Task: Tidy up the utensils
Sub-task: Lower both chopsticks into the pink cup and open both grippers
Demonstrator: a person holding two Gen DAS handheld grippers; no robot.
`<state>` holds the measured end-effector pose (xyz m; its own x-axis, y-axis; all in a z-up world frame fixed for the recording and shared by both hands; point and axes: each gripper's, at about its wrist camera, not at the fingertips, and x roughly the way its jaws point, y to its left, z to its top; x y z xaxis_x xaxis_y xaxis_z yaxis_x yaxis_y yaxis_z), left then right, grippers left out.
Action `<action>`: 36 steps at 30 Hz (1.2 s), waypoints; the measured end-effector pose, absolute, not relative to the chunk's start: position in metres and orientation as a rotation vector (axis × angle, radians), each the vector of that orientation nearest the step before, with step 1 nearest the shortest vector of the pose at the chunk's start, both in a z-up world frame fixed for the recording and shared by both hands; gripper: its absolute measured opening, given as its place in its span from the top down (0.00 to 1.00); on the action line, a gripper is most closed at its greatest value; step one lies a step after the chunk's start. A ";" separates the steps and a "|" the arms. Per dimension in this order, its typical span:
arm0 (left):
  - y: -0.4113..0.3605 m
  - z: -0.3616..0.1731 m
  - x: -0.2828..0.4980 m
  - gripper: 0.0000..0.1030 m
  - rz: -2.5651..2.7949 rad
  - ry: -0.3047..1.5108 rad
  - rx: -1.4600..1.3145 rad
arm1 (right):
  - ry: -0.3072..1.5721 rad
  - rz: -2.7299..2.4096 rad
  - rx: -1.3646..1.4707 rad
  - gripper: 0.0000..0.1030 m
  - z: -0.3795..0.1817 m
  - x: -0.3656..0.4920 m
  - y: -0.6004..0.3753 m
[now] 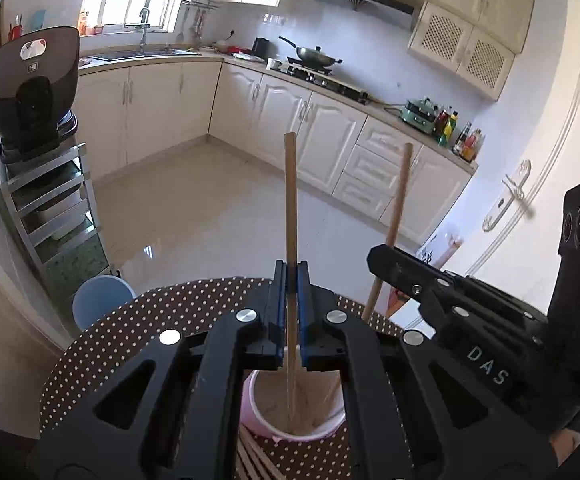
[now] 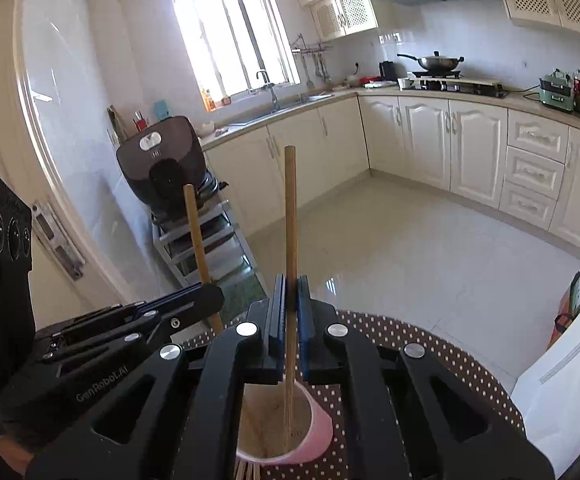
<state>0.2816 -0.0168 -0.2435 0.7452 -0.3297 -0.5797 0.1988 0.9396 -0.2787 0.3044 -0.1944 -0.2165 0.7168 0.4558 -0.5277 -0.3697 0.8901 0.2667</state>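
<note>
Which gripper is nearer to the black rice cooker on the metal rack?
Left. The left gripper is on the side of the black rice cooker; the right gripper is beyond it, farther away.

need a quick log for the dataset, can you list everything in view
chopsticks held: 2, light wood, one upright in each gripper, lower ends in the cup
cup: 1, pink, on the table below the grippers
loose chopsticks: several, light wood, on the table by the cup
table: 1, brown with white dots
stool: 1, pale blue, beside the table
wok: 1, dark, on the stove
left gripper: black, shut on a chopstick
right gripper: black, shut on a chopstick
</note>
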 end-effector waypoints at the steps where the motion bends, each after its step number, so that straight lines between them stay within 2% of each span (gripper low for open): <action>1: -0.017 -0.244 0.278 0.95 -0.294 0.674 -0.195 | 0.629 0.459 0.144 0.96 -0.217 0.302 -0.195; 17: -0.006 -0.261 0.229 0.94 -0.290 0.756 -0.153 | 0.777 0.434 0.159 0.95 -0.241 0.262 -0.196; 22: 0.000 -0.255 0.222 0.93 -0.280 0.771 -0.153 | 0.794 0.416 0.182 0.92 -0.238 0.255 -0.195; 24: 0.003 -0.253 0.219 0.79 -0.277 0.785 -0.151 | 0.795 0.406 0.193 0.92 -0.236 0.251 -0.197; 25: 0.005 -0.253 0.217 0.56 -0.271 0.788 -0.150 | 0.794 0.401 0.197 0.89 -0.234 0.248 -0.197; 26: 0.008 -0.250 0.213 0.45 -0.262 0.777 -0.150 | 0.791 0.391 0.198 0.81 -0.232 0.245 -0.197; 29: 0.014 -0.246 0.205 0.45 -0.266 0.775 -0.148 | 0.776 0.376 0.200 0.69 -0.228 0.237 -0.200; 36: 0.047 -0.250 0.186 0.44 -0.234 0.813 -0.200 | 0.785 0.349 0.202 0.67 -0.230 0.211 -0.205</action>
<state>0.1864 0.0471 -0.2504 0.6645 -0.2816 -0.6922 0.1289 0.9556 -0.2650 0.2108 -0.2046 -0.2300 0.6544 0.3797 -0.6539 -0.2309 0.9238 0.3053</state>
